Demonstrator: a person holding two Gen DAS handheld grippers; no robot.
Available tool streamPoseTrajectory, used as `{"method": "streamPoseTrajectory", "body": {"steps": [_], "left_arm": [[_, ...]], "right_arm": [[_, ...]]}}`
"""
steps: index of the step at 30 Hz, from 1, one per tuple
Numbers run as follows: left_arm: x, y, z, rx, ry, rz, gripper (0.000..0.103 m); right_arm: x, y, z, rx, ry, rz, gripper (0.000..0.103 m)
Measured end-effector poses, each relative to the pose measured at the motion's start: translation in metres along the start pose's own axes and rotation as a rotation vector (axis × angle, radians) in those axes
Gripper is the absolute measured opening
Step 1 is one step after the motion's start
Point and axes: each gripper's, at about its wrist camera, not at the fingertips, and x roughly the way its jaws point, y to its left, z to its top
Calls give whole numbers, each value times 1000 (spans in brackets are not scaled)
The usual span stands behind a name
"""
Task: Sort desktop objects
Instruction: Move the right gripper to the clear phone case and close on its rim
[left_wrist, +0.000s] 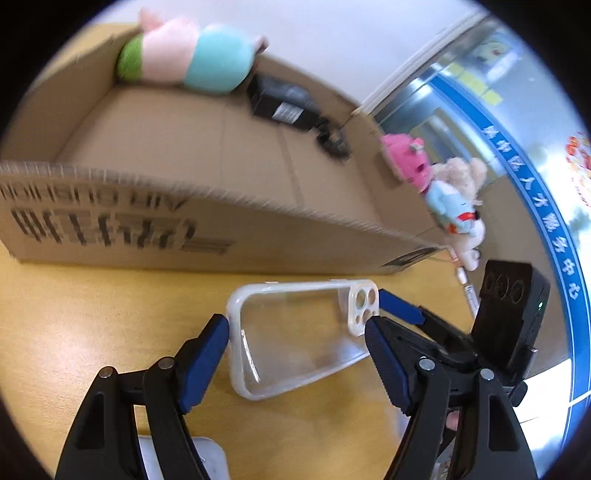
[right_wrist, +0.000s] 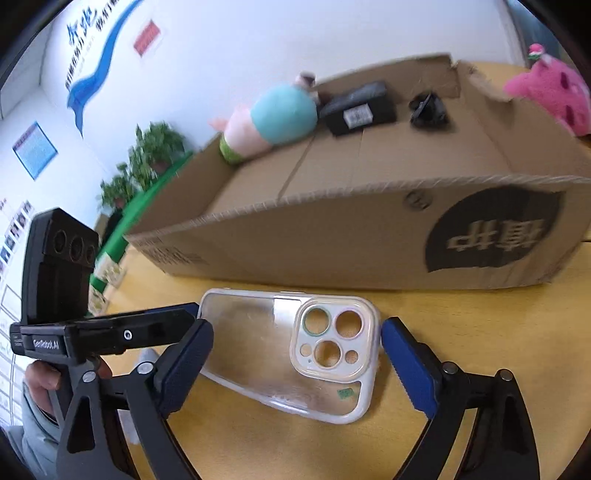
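Both grippers bracketed the clear phone case (right_wrist: 288, 354) where it lay on the yellow wooden table (left_wrist: 92, 314), just in front of the cardboard box (right_wrist: 332, 251). My left gripper (left_wrist: 295, 332) stood with its jaws apart, one blue pad at each end of the case, close to its rim, though I could not tell whether either pad touched it. My right gripper (right_wrist: 295, 343) was also spread, its pads either side of the case's camera end with a small gap showing on each side; nothing was clamped.

I judged the case to be very light, a thin shell with a white bumper rim and a glossy transparent back. It would likely flex if squeezed hard and slide on the smooth tabletop if nudged. The stiffer rim looked like the place to grip, across the narrow width, rather than on the slick back panel.

Inside the box lay a plush pig (right_wrist: 273, 118), a black power adapter (right_wrist: 360, 109) and a small black item (right_wrist: 428, 107) I could not identify. A pink plush (right_wrist: 546, 96) sat beyond the box's far corner. The box's near wall stood between the case and the space inside, so I expected the case would need lifting over it. My two grippers were crowded close together around one small object, and I thought they might knock each other.
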Motion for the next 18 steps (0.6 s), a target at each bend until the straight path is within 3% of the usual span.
{"method": "streamPoseTrajectory", "body": {"steps": [4,8,12,18], "left_arm": [[-16,-17,-5,76,-72,-31,75],[-22,-22,-18,85,-61,-87,75],[-23,-23,-31,107,-34,-48,75],[-18,-13,-33,72,10,-7,75]], "right_arm": [[-37,11,-14,-37,-131,11,91],[-68,20,-35,-58,-231,19,91],[-78,26,-56,-77,-207,1,91],[-82,10,-63,-9,-164,-68,91]]}}
